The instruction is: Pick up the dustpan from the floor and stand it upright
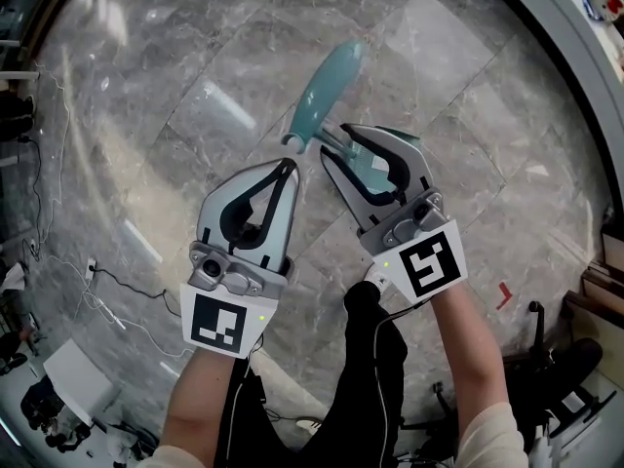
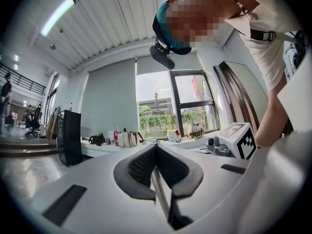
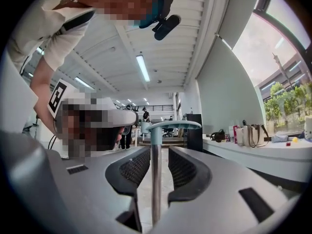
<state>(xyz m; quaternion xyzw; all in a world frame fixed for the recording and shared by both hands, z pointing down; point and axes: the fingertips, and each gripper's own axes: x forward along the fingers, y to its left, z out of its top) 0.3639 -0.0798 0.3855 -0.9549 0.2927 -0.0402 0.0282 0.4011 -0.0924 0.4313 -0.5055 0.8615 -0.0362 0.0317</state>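
Head view looks steeply down on a grey marble floor (image 1: 195, 86), with both forearms reaching in from the bottom edge. The left claw (image 1: 286, 169) sits at centre left and the right claw (image 1: 370, 152) just right of centre, each with its black-and-white marker cube (image 1: 219, 322) nearest the camera. The dustpan (image 1: 331, 81) shows as a long teal piece slanting from the middle toward the upper centre of the frame. A thin stalk leads from its lower end back into the right claw, where more teal shows between the two halves. Whether any part of it touches the floor cannot be told. A loose black cable (image 1: 117, 286) trails across the floor at lower left, and a small red mark (image 1: 504, 293) lies at right.

Right gripper view shows the right claw (image 3: 157, 152) pinching the dustpan (image 3: 156, 179) by its slim metal pole. The pole runs straight up the middle of the frame between the ribbed dark pads to a flat teal piece at its top. To the right, a white worktop (image 3: 273, 155) under the window carries several bags (image 3: 248, 134).

Left gripper view shows the left claw (image 2: 157, 147) pressed together, pad against pad, with nothing between them. Beyond it a black tower cabinet (image 2: 69, 136) stands at left, and a small white figure with a red bow (image 2: 174, 134) sits below the window (image 2: 161, 101).
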